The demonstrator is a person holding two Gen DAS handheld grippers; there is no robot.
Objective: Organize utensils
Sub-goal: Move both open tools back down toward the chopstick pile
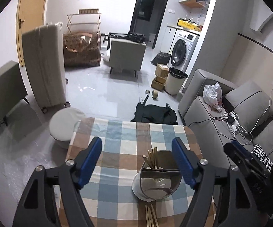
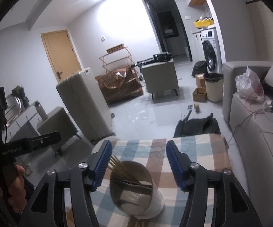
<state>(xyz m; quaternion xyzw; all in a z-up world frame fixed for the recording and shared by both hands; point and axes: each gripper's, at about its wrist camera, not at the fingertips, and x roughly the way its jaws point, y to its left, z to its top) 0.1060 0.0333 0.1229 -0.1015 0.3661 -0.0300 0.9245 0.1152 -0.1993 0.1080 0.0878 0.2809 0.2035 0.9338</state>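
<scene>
Judging the job partly done, I see some chopsticks (image 1: 152, 158) standing in the white utensil holder (image 1: 155, 181) between my left hand-held gripper (image 1: 136, 147)'s wide-spread fingers, loose chopsticks (image 1: 151, 216) nearer me unsorted, right hand-held gripper (image 2: 138, 150) wide, empty.

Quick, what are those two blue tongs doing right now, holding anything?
Left tongs: open, holding nothing, above the utensil holder.
Right tongs: open, holding nothing, above the same holder.
</scene>
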